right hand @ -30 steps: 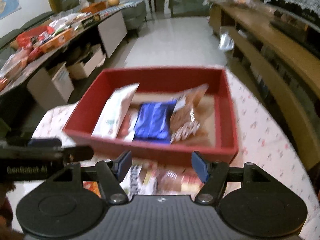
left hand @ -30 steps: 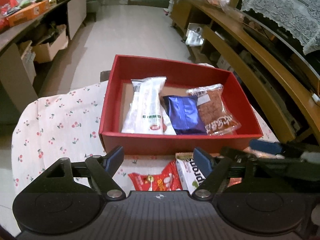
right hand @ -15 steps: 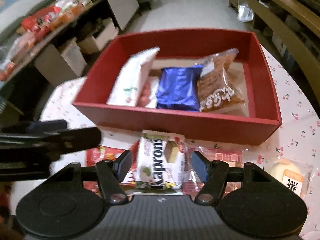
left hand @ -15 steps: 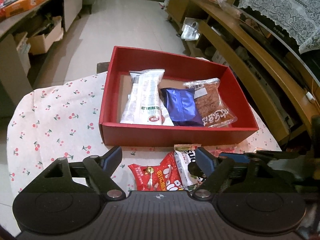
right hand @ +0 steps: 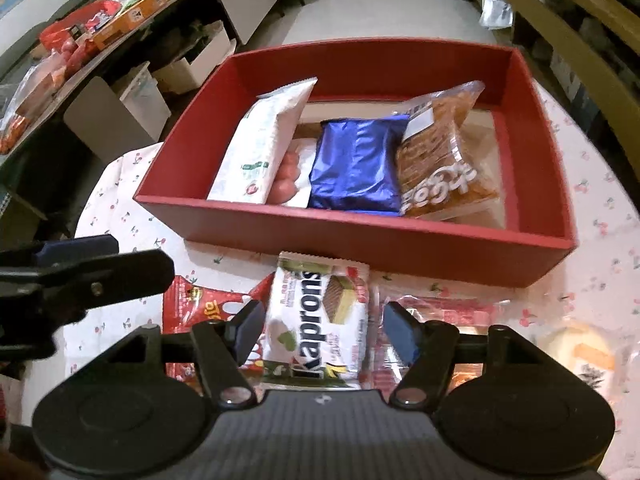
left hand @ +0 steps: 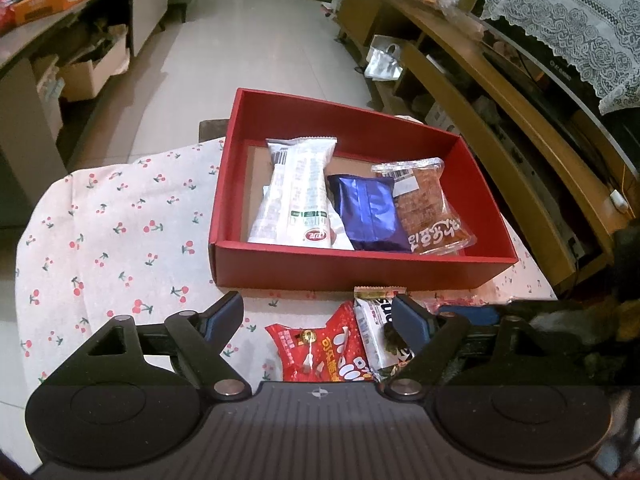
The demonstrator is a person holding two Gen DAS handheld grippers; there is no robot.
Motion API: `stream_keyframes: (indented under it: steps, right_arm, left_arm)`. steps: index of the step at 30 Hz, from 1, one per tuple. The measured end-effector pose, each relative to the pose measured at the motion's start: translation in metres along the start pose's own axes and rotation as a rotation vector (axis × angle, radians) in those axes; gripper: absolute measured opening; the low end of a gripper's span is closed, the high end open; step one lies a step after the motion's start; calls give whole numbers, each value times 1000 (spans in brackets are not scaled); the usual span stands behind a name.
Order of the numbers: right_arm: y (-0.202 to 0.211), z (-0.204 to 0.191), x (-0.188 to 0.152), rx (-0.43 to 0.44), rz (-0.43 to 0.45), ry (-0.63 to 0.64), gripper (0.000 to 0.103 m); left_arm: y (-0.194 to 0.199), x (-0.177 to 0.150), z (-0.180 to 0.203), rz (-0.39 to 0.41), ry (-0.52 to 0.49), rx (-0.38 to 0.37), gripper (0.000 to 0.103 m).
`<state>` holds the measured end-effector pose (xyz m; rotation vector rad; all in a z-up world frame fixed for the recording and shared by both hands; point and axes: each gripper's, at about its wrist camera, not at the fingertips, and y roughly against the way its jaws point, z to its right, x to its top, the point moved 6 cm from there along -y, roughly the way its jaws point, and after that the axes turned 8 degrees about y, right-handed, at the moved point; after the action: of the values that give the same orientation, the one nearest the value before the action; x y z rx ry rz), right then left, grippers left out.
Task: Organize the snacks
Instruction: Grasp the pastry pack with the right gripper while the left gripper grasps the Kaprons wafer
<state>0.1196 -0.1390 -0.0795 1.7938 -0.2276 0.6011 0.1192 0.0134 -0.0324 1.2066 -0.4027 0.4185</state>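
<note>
Cloth: cherry-print tablecloth [left hand: 120, 220], soft, lower left.
Box: red cardboard box [right hand: 360, 240], rectangular, centre.
Packets: glossy wafer packet [right hand: 316, 316], lower centre.
Grippers: left gripper [left hand: 318, 316] and right gripper [right hand: 324, 324] released, empty.

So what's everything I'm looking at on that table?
box: 1, red, on the cherry-print tablecloth
long packet: 1, white, left in box
foil packet: 1, blue, middle of box
clear packet: 1, brown snack, right in box
wafer packet: 1, white, before the box
red packet: 1, left of wafer
pale bun: 1, far right
left gripper: open
right gripper: open, straddling wafer packet
</note>
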Motion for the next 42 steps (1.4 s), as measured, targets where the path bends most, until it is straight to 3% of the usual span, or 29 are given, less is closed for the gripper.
stream_keyframes:
  steps: [3, 6, 9, 13, 18, 25, 29, 33, 42]
  right_arm:
    - [26, 22, 8, -43, 70, -19, 77]
    - [26, 43, -2, -62, 41, -83, 77]
    - [16, 46, -13, -99, -7, -60, 77]
    - [18, 47, -17, -76, -13, -33, 78]
    - [7, 57, -19, -59, -50, -91, 78]
    - [-11, 49, -19, -110, -78, -24, 93]
    - [-16, 50, -18, -106, -43, -22, 94]
    - [-9, 51, -20, -121, -28, -17, 73]
    - [21, 70, -31, -131, 8, -68, 71]
  left_arm:
    - [-1, -2, 3, -12, -9, -19, 86]
    - [-7, -5, 9, -35, -4, -29, 86]
    - [-11, -8, 18, -46, -9, -41, 86]
    - [-15, -11, 31, -52, -32, -53, 86]
    - [-23, -15, 38, -73, -36, -60, 86]
    - [-25, -16, 40, -83, -33, -65, 87]
    - [-27, -16, 40, -85, -25, -58, 87]
    - [-29, -16, 45, -95, -17, -78, 87]
    - [-31, -23, 59, -99, -39, -73, 87]
